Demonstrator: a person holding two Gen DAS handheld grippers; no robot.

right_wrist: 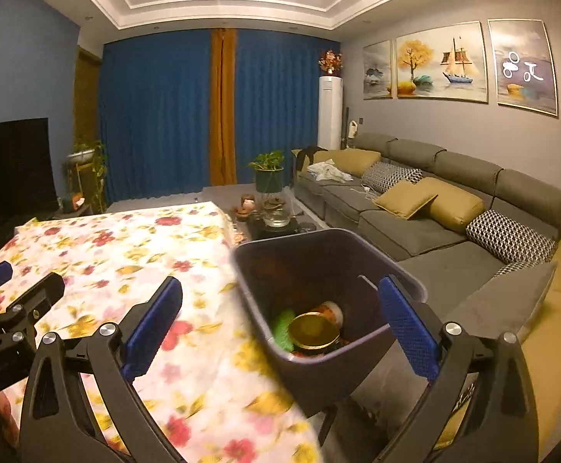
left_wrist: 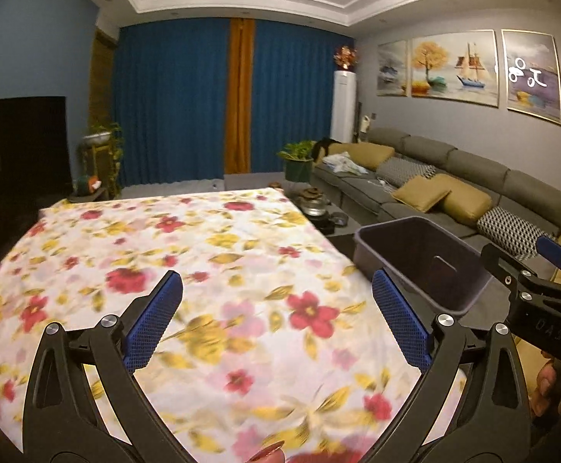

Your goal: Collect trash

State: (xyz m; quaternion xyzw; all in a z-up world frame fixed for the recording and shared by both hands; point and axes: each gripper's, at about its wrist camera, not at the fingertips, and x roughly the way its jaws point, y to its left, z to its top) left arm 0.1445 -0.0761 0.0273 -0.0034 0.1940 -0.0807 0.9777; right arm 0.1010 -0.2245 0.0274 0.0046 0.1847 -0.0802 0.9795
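Floral tablecloth [left_wrist: 188, 254] under both spread, empty grippers; bin [right_wrist: 319, 270] beside.

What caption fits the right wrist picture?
Open right gripper above a dark bin holding a can, beside the floral tablecloth.

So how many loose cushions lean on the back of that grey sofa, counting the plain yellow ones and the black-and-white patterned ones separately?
Yellow cushions: 3
Black-and-white patterned cushions: 2
Total: 5
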